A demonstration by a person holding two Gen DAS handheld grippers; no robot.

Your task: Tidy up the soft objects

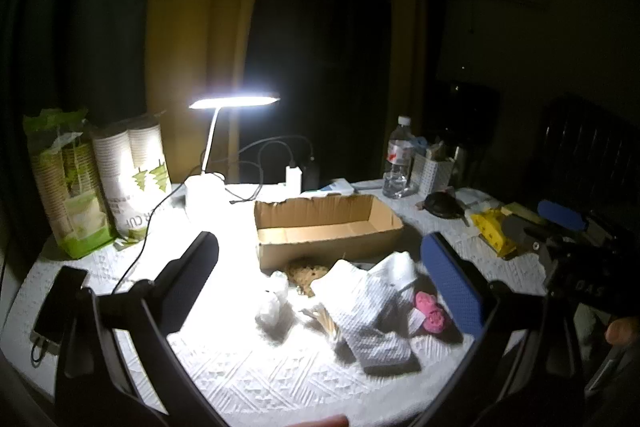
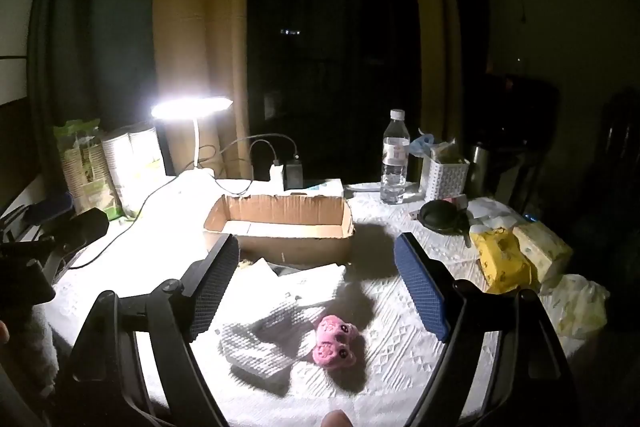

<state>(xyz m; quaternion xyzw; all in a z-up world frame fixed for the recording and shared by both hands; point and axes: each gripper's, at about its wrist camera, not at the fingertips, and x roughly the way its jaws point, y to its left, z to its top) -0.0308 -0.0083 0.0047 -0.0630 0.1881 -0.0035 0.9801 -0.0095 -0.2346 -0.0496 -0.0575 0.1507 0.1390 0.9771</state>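
Both tools [image 1: 320,275] [image 2: 316,283] spread wide, empty, w/ pink toy [image 2: 335,343] below; pkg [image 1: 136,183] reads "CUP".

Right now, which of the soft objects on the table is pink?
The small pink knitted toy, beside the white textured cloth; the other soft objects look white or tan.

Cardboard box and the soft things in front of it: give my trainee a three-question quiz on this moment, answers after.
1. True or false: the cardboard box already holds the pink plush toy.
2. Which gripper has the toy between its open fingers in its own view: A) left gripper B) right gripper?
3. Fill in: the toy lies beside a folded white ____.

Key: 1 false, it lies on the table; 2 B; 3 cloth.
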